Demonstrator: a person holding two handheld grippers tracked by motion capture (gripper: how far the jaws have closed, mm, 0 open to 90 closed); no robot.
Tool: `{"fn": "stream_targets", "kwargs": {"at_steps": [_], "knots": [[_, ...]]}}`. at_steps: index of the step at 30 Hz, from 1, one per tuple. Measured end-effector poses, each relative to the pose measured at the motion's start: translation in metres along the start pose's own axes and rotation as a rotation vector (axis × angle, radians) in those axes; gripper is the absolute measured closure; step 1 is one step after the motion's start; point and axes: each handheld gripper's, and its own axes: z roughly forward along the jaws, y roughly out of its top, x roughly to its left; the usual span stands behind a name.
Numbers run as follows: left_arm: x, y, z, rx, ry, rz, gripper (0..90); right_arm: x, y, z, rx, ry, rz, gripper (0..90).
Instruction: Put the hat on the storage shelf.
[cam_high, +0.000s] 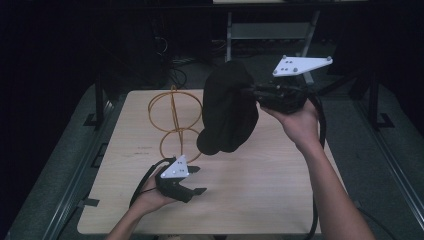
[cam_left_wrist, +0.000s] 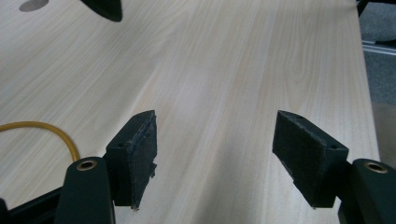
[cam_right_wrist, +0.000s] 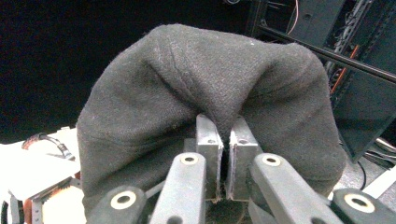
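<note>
A black hat (cam_high: 227, 107) is held up in the air over the far right part of the table (cam_high: 260, 190), pinched by the right gripper (cam_high: 250, 92), which is carried in the right hand (cam_high: 295, 117) at the table's far right edge. In the right gripper view the hat (cam_right_wrist: 210, 93) is seen draped in an arch over the jaws, a fold of its cloth being clamped between the two pads (cam_right_wrist: 208, 158), which are pressed almost together on it. In the high view the hat is seen hanging down from the grip, its lower edge clear of the table top. Just to its left, a yellow wire stand (cam_high: 172, 117) made of rings is set upright on the table, near the hat; whether they touch cannot be told. The left gripper (cam_high: 197, 180) is kept low near the front of the table in the left hand (cam_high: 150, 197), just in front of the stand's base ring. In the left gripper view its pads (cam_left_wrist: 140, 154) are spread wide apart, with nothing but bare table (cam_left_wrist: 224, 70) between them, and a curve of the yellow wire (cam_left_wrist: 51, 130) is seen lying beside the left-hand jaw. A dark edge of the hat (cam_left_wrist: 105, 9) is caught at the top of that view.
</note>
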Motion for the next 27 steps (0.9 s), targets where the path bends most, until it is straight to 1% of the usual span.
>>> {"fn": "stream_targets", "kwargs": {"at_steps": [1,3,7,8,10,11,12,15,20,21,23,26,27], "knots": [[0.000,0.000,0.000,0.000,0.002,-0.002,30.5,0.000,0.002,0.003,0.000,0.004,-0.002,86.2],[0.001,-0.001,0.001,0.013,0.008,0.007,30.4,0.000,0.005,0.008,0.003,0.010,-0.003,86.2],[0.000,-0.001,0.002,0.008,0.006,0.000,30.4,0.002,0.011,0.019,0.013,0.025,-0.013,86.2],[0.000,-0.001,0.001,0.011,0.013,0.008,30.4,0.002,0.013,0.022,0.015,0.028,-0.014,86.2],[0.000,-0.001,0.001,0.015,0.014,0.015,30.4,0.002,0.016,0.027,0.019,0.033,-0.020,86.2],[0.000,-0.001,0.001,0.015,0.014,0.015,30.4,0.002,0.016,0.027,0.019,0.033,-0.020,86.2],[0.000,-0.001,0.002,0.024,0.016,0.023,30.4,0.003,0.021,0.033,0.021,0.040,-0.023,86.2],[-0.002,0.000,0.003,0.029,0.016,0.028,30.4,0.004,0.027,0.041,0.027,0.051,-0.029,86.2],[-0.004,0.001,0.006,0.017,0.014,0.039,30.4,0.005,0.038,0.058,0.036,0.069,-0.043,86.2],[-0.004,0.001,0.006,0.017,0.014,0.039,30.5,0.005,0.038,0.058,0.036,0.069,-0.043,86.2],[-0.004,0.001,0.006,0.014,0.015,0.039,30.4,0.006,0.045,0.068,0.042,0.079,-0.050,86.2],[-0.003,0.000,0.004,0.012,0.017,0.037,30.5,0.006,0.051,0.078,0.051,0.093,-0.053,86.2],[-0.003,0.000,0.004,0.010,0.018,0.037,30.5,0.006,0.051,0.078,0.051,0.093,-0.053,86.2]]}}
